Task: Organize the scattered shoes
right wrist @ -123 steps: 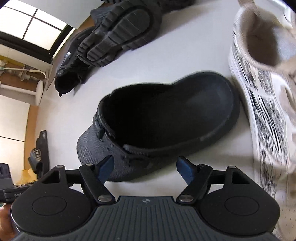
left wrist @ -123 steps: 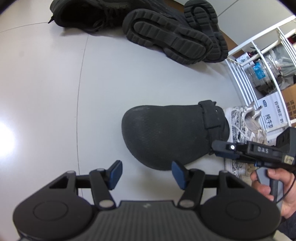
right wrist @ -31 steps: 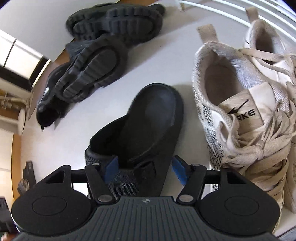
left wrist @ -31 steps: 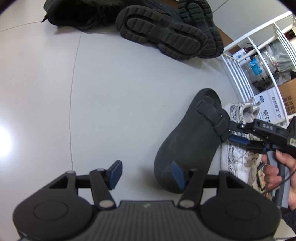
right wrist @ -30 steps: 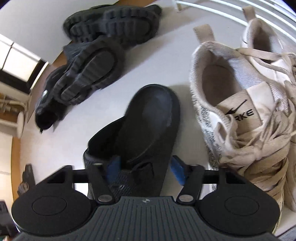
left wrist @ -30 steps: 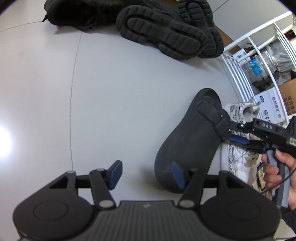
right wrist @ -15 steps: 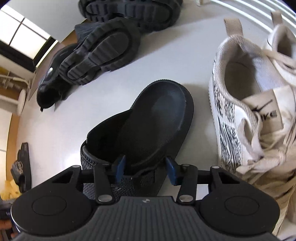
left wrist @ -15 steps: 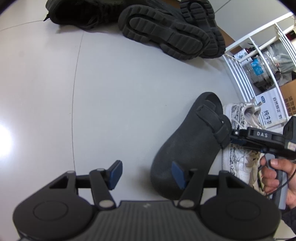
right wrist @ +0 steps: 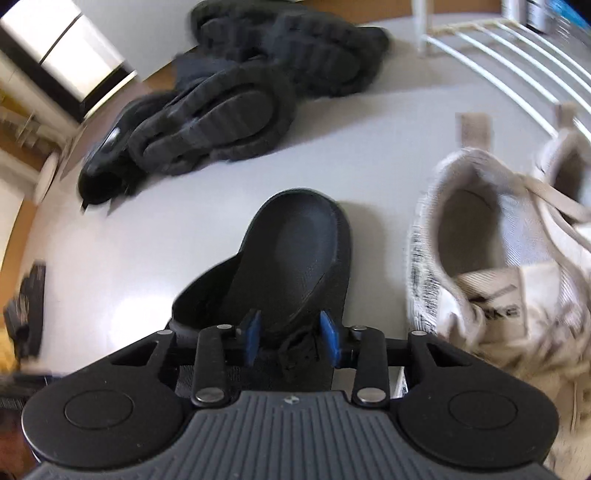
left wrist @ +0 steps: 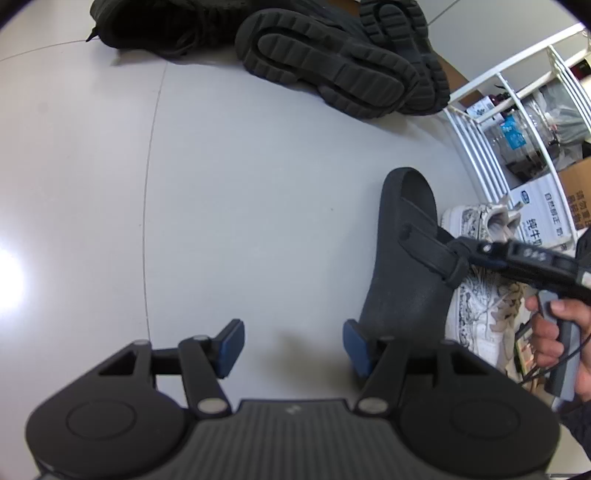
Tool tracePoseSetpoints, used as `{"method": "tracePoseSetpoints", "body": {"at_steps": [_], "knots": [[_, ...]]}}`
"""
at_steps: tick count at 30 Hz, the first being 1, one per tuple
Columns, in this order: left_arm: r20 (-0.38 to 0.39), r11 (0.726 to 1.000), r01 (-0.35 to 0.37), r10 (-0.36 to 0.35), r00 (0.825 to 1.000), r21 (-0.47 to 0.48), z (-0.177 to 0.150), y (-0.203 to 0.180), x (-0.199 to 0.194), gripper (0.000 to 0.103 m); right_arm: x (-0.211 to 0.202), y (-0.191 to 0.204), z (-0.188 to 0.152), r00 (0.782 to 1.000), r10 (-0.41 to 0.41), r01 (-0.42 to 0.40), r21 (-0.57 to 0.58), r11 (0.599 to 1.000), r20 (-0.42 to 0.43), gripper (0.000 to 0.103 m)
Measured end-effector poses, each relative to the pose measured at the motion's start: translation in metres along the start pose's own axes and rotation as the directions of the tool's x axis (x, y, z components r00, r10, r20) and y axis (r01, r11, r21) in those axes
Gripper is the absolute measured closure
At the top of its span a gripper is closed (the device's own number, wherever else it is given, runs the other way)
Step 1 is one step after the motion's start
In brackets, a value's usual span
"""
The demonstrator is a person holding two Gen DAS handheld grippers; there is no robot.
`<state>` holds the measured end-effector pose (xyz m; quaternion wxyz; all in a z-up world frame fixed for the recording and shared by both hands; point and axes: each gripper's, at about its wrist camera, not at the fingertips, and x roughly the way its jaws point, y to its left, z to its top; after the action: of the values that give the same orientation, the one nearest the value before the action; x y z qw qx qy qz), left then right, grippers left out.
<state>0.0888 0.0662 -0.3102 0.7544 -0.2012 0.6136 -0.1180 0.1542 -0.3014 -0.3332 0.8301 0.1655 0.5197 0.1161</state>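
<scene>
Item: black backless clog of textured fabric upper and moulded rubber sole (right wrist: pixel 295 258), with a strap across the instep. Location: on the pale grey floor (left wrist: pixel 258 166), sole down, heel end pointing toward the white wire shoe rack (left wrist: pixel 476 140), lying just beside a white low sneaker with black-printed side and beige laces (right wrist: pixel 480 266). Condition: upright and intact, footbed open to view; surface matte and dark, so finer detail cannot be read.

Handling: right gripper (right wrist: pixel 291 334) sits over the clog's strap end, its blue pads on either side of the strap region; its jaws are opening, with the strap between them, and the pads do not appear to press on it. Judged a release after setting the clog in line beside the sneaker. Left gripper (left wrist: pixel 291 345) hovers over bare floor near the clog's toe, fingers spread, nothing between them.

Progress: partial. The clog and the white sneaker pair lie side by side near the rack, which reads as sorted. Outstanding: chunky black lug-soled shoes (left wrist: pixel 332 70), tipped on their sides with treads showing, heaped at the far edge of the floor together with a black lace-up shoe (left wrist: pixel 155 26). No mate for the clog can be picked out. Whether shoes are meant to go onto the rack cannot be told.
</scene>
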Motion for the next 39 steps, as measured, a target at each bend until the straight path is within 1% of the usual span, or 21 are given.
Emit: {"method": "tracePoseSetpoints", "body": {"at_steps": [2, 3, 5, 7, 8, 10, 14, 16, 19, 21, 24, 28, 35, 39], "knots": [[0.000, 1.000, 0.000, 0.000, 1.000, -0.001, 0.000, 0.000, 0.000, 0.041, -0.006, 0.003, -0.001, 0.999, 0.014, -0.014, 0.004, 1.000, 0.030, 0.013], [0.001, 1.000, 0.000, 0.000, 1.000, -0.001, 0.000, 0.000, 0.000, 0.041, -0.006, 0.005, -0.001, 0.999, 0.023, -0.023, 0.004, 1.000, 0.030, 0.010], [0.003, 1.000, 0.001, -0.001, 1.000, -0.001, 0.000, -0.001, 0.000, 0.041, -0.004, 0.008, -0.002, 0.999, 0.039, -0.039, 0.006, 0.999, 0.016, 0.009], [0.006, 1.000, 0.003, -0.003, 1.000, -0.001, 0.000, -0.002, -0.001, 0.041, 0.003, 0.013, -0.006, 1.000, 0.026, -0.026, 0.002, 1.000, -0.015, 0.007], [0.006, 1.000, 0.004, -0.004, 1.000, -0.001, 0.000, -0.001, -0.002, 0.041, 0.004, 0.015, -0.007, 0.999, 0.028, -0.028, 0.005, 1.000, -0.017, 0.006], [0.007, 1.000, 0.004, -0.004, 1.000, -0.003, 0.000, 0.000, -0.003, 0.041, 0.009, 0.020, -0.010, 0.999, 0.025, -0.024, 0.005, 1.000, -0.038, 0.006], [0.005, 1.000, 0.001, -0.001, 1.000, -0.010, 0.000, 0.003, -0.003, 0.041, 0.008, 0.030, -0.015, 0.999, 0.028, -0.028, -0.018, 0.999, -0.028, 0.003], [0.004, 1.000, 0.000, 0.000, 1.000, -0.011, -0.001, 0.003, -0.003, 0.041, 0.012, 0.037, -0.018, 0.999, 0.000, -0.001, -0.050, 0.999, -0.034, 0.001], [0.005, 1.000, 0.004, -0.003, 1.000, -0.009, -0.001, 0.002, -0.005, 0.041, 0.022, 0.045, -0.024, 0.997, -0.049, 0.044, -0.101, 0.994, -0.055, 0.000], [0.003, 1.000, 0.004, -0.004, 1.000, -0.009, -0.002, 0.003, -0.006, 0.041, 0.024, 0.048, -0.028, 0.997, -0.056, 0.050, -0.127, 0.991, -0.046, 0.000], [0.000, 1.000, 0.000, 0.000, 1.000, -0.015, -0.002, 0.004, -0.006, 0.041, 0.024, 0.048, -0.030, 0.999, -0.029, 0.022, -0.179, 0.984, -0.037, 0.001], [0.001, 1.000, 0.000, 0.000, 1.000, -0.017, -0.002, 0.004, -0.006, 0.041, 0.021, 0.046, -0.031, 0.999, -0.010, -0.003, -0.244, 0.970, -0.050, 0.004], [-0.001, 1.000, -0.003, 0.003, 1.000, -0.017, -0.002, 0.004, -0.006, 0.041, 0.013, 0.040, -0.030, 0.996, -0.014, -0.014, -0.304, 0.952, -0.090, 0.005], [-0.001, 1.000, -0.005, 0.005, 1.000, -0.018, -0.002, 0.005, -0.006, 0.041, 0.008, 0.033, -0.034, 0.994, -0.019, -0.020, -0.359, 0.933, -0.104, 0.005]]}}
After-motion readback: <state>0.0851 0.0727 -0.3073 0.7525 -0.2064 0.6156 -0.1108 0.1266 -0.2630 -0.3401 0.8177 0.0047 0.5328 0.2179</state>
